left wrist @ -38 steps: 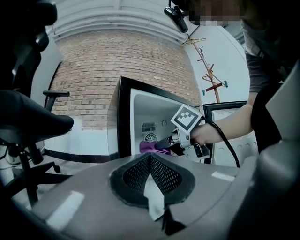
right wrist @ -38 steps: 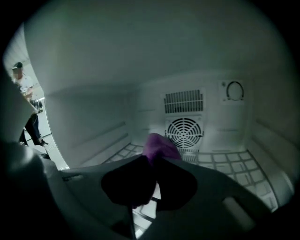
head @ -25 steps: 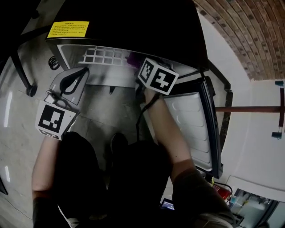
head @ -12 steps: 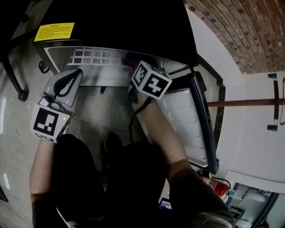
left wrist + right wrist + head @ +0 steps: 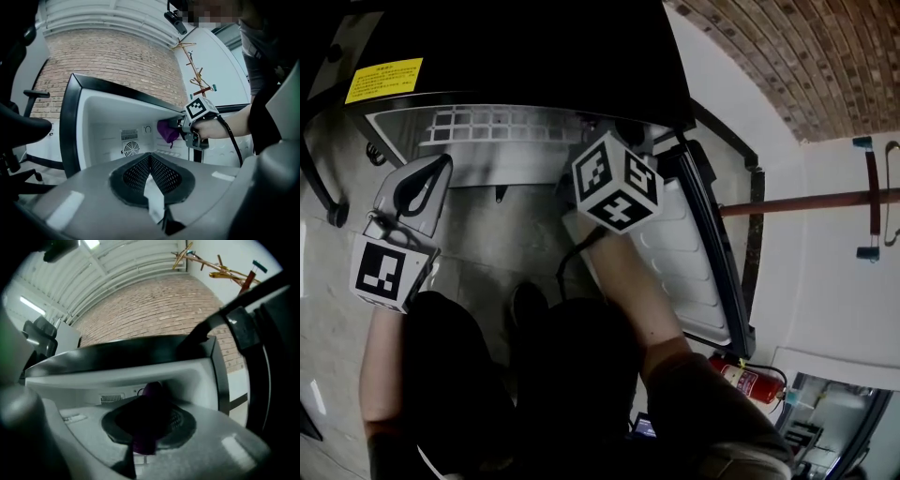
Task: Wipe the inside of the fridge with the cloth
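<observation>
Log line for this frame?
right gripper: shut on purple cloth, in fridge opening | left gripper: shut, empty, outside fridge | door: open

Left hand-held gripper (image 5: 439, 167) closed, empty; right hand-held gripper (image 5: 149, 401) clamps cloth (image 5: 167, 131).

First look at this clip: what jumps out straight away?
A purple cloth stands out, pinched in the jaws of the right gripper, high on the right inside the open fridge with its white walls. The left gripper hangs outside the fridge at the left, jaws shut on nothing.
</observation>
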Demonstrator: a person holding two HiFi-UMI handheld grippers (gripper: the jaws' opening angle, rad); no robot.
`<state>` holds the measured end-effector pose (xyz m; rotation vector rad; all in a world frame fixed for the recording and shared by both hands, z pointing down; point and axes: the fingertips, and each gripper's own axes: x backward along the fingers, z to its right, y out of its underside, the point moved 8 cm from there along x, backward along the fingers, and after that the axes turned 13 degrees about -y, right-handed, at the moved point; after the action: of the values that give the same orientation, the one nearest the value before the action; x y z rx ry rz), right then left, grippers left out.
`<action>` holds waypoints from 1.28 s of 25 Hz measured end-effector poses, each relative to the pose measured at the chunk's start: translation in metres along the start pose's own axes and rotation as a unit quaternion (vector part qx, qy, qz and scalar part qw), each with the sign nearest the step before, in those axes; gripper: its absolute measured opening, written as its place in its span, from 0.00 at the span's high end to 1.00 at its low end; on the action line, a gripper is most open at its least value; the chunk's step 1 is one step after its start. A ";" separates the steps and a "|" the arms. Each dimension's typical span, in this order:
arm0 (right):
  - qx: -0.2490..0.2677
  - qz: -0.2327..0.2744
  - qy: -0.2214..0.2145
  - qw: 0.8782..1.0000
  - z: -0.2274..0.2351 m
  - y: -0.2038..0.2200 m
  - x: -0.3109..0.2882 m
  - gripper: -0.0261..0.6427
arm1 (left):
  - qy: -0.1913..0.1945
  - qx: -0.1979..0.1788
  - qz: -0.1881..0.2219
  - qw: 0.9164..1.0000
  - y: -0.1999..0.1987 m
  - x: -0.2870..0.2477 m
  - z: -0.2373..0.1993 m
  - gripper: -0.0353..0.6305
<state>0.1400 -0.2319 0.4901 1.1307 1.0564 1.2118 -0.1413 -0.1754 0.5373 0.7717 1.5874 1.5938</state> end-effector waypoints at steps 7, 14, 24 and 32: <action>-0.027 -0.042 0.025 0.998 0.004 0.012 0.004 0.89 | 0.006 -0.006 -0.004 1.000 0.001 -0.002 0.005 0.92; -0.092 -0.096 0.049 0.990 0.011 0.044 0.002 0.89 | 0.004 0.000 -0.011 1.000 0.007 0.000 0.001 0.92; -0.160 -0.113 0.028 0.980 0.018 0.070 0.011 0.89 | 0.002 0.008 -0.018 1.000 0.021 0.001 -0.006 0.92; -0.049 -0.072 -0.284 0.955 -0.065 0.091 0.041 0.89 | 0.013 -0.006 -0.022 1.000 0.035 0.008 -0.006 0.92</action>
<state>0.0656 -0.1851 0.5708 1.2021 0.6167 0.7445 -0.1541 -0.1702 0.5707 0.7088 1.6008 1.5859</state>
